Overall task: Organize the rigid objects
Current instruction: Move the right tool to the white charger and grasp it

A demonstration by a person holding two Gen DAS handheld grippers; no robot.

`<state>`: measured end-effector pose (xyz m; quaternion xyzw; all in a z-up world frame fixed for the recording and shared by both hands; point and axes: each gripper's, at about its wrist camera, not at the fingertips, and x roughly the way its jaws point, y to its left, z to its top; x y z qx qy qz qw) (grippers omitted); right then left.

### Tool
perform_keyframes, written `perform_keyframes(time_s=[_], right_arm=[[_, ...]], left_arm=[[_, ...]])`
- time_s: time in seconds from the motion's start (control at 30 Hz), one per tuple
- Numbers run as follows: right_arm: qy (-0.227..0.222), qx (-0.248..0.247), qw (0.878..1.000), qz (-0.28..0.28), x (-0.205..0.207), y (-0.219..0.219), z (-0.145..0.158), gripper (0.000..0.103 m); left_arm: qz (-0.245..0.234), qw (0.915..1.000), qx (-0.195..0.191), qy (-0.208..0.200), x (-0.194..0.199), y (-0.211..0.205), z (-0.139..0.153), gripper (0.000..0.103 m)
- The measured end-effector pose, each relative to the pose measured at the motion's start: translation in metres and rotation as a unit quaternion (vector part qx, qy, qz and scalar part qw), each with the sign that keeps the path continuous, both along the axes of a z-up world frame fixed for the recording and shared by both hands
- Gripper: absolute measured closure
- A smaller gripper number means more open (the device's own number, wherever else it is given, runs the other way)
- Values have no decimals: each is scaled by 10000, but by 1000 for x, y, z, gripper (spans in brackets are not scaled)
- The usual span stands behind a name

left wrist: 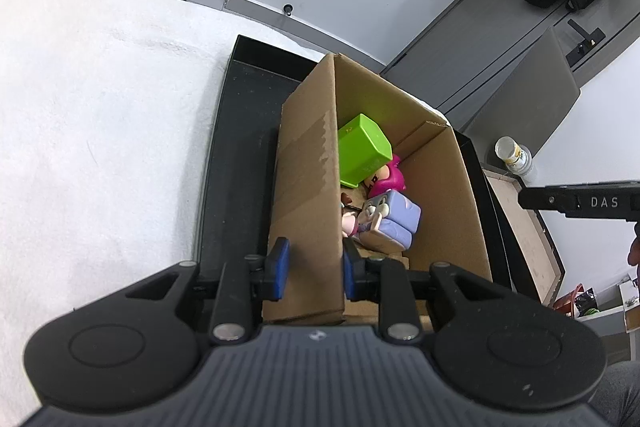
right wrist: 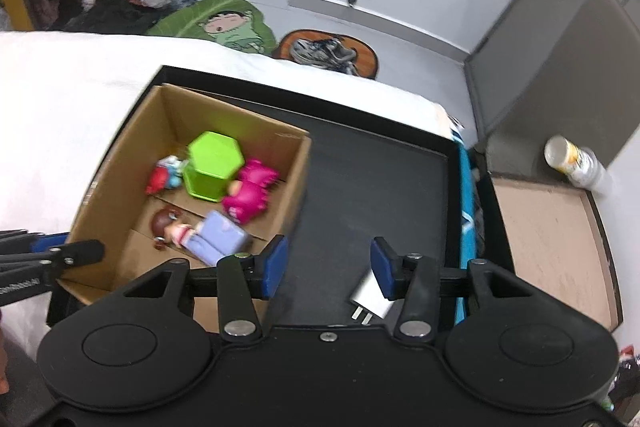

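A cardboard box (left wrist: 308, 163) stands on a black tray (left wrist: 236, 131) on a white cloth. It holds a green hexagonal container (left wrist: 362, 149), a pink figure (left wrist: 390, 179), a lilac block toy (left wrist: 394, 219) and small dolls. My left gripper (left wrist: 315, 267) straddles the box's near wall, its blue pads close against it. In the right wrist view the box (right wrist: 120, 163) sits at the tray's left, with the green container (right wrist: 214, 165), pink figure (right wrist: 250, 193) and lilac toy (right wrist: 218, 237) inside. My right gripper (right wrist: 326, 265) is open and empty above the tray (right wrist: 380, 187), over a white charger (right wrist: 370, 297).
The white cloth (left wrist: 100, 127) covers the surface left of the tray. A wooden board (right wrist: 548, 239) with a bottle (right wrist: 576, 163) lies to the right. Slippers, bags and a green mat (right wrist: 220, 23) lie on the floor beyond. The right gripper's tip (left wrist: 580, 203) shows in the left wrist view.
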<state>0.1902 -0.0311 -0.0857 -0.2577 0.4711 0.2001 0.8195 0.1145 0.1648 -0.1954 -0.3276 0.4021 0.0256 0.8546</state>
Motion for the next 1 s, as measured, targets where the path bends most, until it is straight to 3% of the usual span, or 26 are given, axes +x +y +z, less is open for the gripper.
perform_keyframes(time_s=[0.57,1.0], right_arm=[[459,356,9911,-1198,47,-52,-38,51],[595,192,9852,-1595,57,-58,-83,47]], left_arm=[[3,10000,-10,8,0,2,0,79],[0,10000,-3,9,0,2,-1,79]])
